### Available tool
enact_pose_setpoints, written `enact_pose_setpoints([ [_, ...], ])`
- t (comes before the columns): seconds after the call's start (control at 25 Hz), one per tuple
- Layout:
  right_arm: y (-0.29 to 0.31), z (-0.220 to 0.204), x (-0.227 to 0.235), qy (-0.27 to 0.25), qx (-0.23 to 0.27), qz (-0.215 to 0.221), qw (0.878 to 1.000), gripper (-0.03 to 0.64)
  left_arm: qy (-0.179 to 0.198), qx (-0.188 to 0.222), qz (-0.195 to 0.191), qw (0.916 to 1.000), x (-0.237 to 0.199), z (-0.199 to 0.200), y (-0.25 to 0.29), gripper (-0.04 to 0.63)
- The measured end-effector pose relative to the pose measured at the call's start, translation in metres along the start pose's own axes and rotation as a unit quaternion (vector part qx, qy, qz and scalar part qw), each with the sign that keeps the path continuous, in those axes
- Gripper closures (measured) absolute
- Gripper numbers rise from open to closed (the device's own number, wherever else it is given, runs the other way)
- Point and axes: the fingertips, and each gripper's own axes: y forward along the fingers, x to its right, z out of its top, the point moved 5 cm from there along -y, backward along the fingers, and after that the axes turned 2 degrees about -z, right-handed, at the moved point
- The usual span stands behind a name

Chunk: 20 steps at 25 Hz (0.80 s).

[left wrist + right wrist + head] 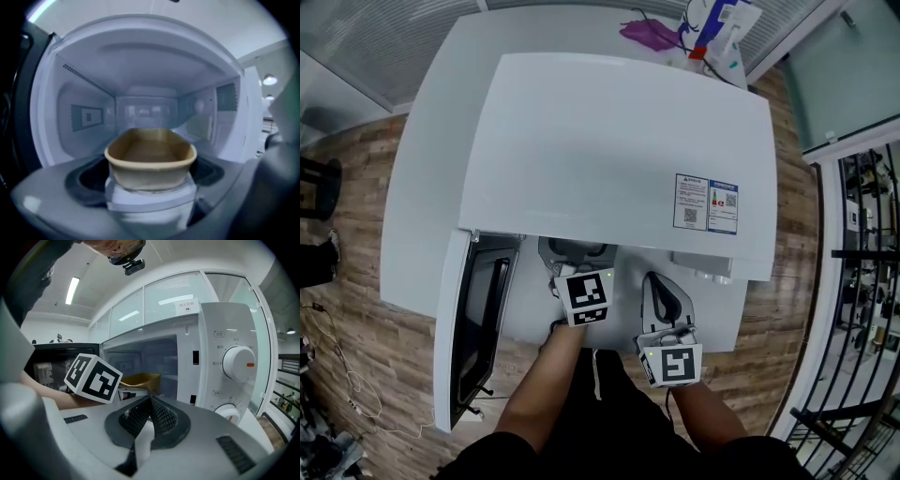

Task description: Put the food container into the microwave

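Note:
A tan, empty food container (150, 159) is held at its near wall by my left gripper (150, 197), which is shut on it. It sits at the mouth of the white microwave (619, 141), partly inside the lit cavity (145, 103). The right gripper view shows the container (140, 379) past the left gripper's marker cube (93, 378). The microwave door (473, 328) stands swung open at the left. My right gripper (150, 404) is shut and empty, in front of the control panel with its knob (240, 363). In the head view the microwave's top hides the container.
The microwave stands on a white table (431, 187). A purple bag (652, 35) and a blue-and-white package (717, 28) lie at the table's far edge. A dark metal rack (862, 281) stands to the right, over wooden floor.

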Motion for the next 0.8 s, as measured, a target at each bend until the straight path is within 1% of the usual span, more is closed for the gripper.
enact_pose_setpoints([
  [0.04, -0.002, 0.001, 0.0, 0.0, 0.001, -0.001, 1.0, 0.612, -0.005, -0.003, -0.001, 1.0, 0.0, -0.001, -0.001, 0.065],
  [0.2, -0.008, 0.005, -0.001, 0.0, 0.005, -0.002, 1.0, 0.612, -0.013, -0.019, -0.011, 0.9997, 0.001, -0.007, -0.01, 0.035],
  [0.4, -0.019, 0.024, -0.004, -0.004, 0.027, -0.001, 1.0, 0.612, 0.005, -0.023, -0.019, 0.9995, 0.006, -0.003, -0.041, 0.034],
  [0.6, -0.033, 0.047, -0.006, -0.001, 0.055, -0.01, 0.998, 0.612, 0.028, -0.011, -0.042, 0.9987, 0.015, 0.016, -0.083, 0.043],
  [0.64, -0.036, 0.05, -0.007, 0.0, 0.057, -0.01, 0.998, 0.612, 0.027, -0.006, -0.044, 0.9986, 0.016, 0.022, -0.093, 0.052],
  [0.68, -0.04, 0.053, -0.01, 0.001, 0.059, -0.01, 0.998, 0.612, 0.025, -0.001, -0.045, 0.9987, 0.017, 0.026, -0.104, 0.084],
  [0.72, -0.044, 0.056, -0.012, 0.001, 0.061, -0.009, 0.998, 0.612, 0.023, 0.004, -0.043, 0.9988, 0.016, 0.03, -0.115, 0.146],
  [0.8, -0.053, 0.064, -0.015, -0.001, 0.069, -0.008, 0.998, 0.612, 0.022, 0.013, -0.037, 0.999, 0.014, 0.036, -0.135, 0.226],
])
